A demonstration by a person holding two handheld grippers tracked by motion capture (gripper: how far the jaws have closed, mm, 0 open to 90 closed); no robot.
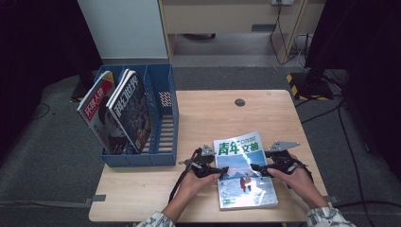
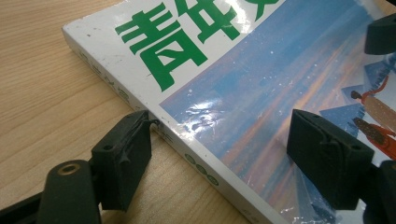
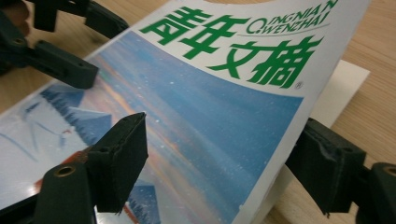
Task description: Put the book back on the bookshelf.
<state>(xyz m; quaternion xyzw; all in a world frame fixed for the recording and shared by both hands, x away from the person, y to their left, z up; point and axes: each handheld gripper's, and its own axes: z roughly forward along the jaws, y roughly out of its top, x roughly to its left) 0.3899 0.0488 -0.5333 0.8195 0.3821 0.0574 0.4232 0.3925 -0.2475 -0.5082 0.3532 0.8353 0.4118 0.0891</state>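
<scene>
my left gripper [image 2: 219, 154] straddling the magazine [image 2: 261, 84] spine edge, one jaw on the wooden surface [image 2: 51, 93] touching the spine, other jaw over the cover, unclamped

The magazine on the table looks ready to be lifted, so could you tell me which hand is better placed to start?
Probably the right. The right gripper has its fingers astride the magazine cover's raised open edge. The left gripper merely straddles the spine, one finger beside it on the table.
</scene>
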